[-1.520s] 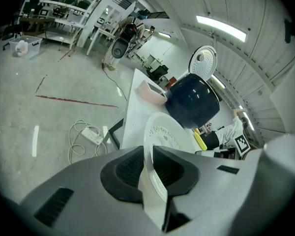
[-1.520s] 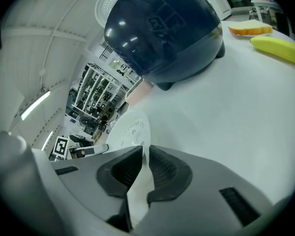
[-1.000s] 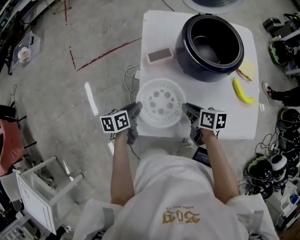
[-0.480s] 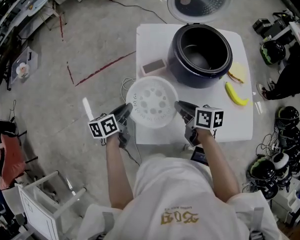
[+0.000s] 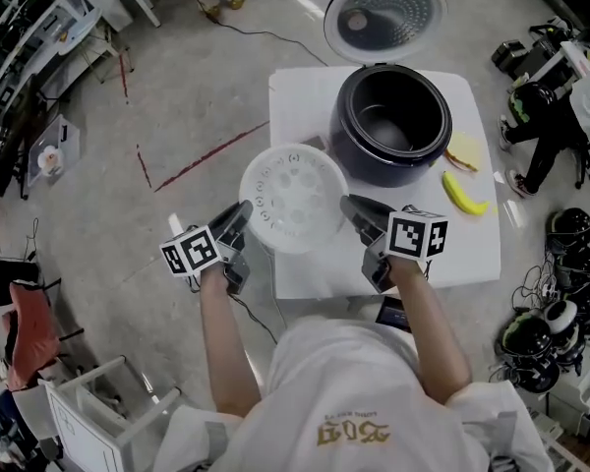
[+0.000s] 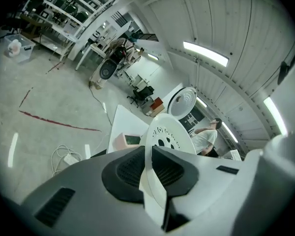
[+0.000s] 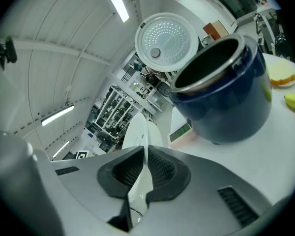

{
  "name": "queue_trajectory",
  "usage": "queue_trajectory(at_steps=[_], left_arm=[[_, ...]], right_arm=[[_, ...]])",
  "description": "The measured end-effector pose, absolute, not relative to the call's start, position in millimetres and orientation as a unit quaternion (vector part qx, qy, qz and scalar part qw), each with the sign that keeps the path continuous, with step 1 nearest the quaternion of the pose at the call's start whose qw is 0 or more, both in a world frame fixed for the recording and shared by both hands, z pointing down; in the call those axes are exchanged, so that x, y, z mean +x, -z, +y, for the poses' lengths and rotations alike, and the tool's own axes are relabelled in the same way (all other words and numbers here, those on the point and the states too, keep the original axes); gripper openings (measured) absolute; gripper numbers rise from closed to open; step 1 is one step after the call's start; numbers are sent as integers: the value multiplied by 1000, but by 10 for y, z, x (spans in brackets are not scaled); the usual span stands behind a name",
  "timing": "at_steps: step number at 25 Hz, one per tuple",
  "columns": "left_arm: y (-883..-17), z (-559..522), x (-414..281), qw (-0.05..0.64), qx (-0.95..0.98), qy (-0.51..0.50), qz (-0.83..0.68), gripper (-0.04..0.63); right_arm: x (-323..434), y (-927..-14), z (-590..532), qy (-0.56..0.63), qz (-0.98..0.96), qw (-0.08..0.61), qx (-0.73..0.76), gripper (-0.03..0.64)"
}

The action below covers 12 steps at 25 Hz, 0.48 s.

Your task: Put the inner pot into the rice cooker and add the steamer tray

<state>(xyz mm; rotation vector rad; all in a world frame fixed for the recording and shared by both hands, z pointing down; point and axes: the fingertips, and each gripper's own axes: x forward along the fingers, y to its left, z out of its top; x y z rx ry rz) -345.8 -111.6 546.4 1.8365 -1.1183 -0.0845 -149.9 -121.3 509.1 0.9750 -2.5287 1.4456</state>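
Left gripper [image 6: 148, 154]: its jaws are clamped on the thin white rim of the steamer tray [image 5: 293, 197], with the rim pinched between the two ribbed dark pads. In my left gripper view the perforated disc rises straight beyond the pads.

Right gripper [image 7: 145, 154]: its jaws are likewise closed on the tray's rim, at the opposite edge. Here I see the tray edge-on, as a narrow white band between the pads.

In the head view the tray hangs between the two grippers with its holed face towards my camera. It covers the near-left part of the white table [image 5: 315, 268] and overlaps the table's left edge. Its far-right rim lies just beside the rice cooker [image 5: 346, 150] in this view. I cannot tell whether the two touch.

The cooker is dark blue and stands on the far half of the table. Its round lid [image 5: 385, 8] is swung open behind it. The inner pot [image 5: 391, 121] sits inside, and in my right gripper view its metal lip shows just within the mouth.

A pink box [image 6: 125, 141] rests on the table beyond the tray. To the cooker's right lie a piece of bread [image 5: 462, 152] and a banana [image 5: 464, 193], near each other.
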Motion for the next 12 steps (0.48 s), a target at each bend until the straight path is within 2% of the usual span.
queue_trajectory(at_steps=[5,12], left_arm=[[-5137,-1292,-3556,452,766,43,-455,58],[-4874,-1566,-3278,419,789,33,-449,60]], right_arm=[[-1587,-4785,-1344,-453,-835,17,312,35],[-1256,-4581,-1529,-451,-834,-14,318,35]])
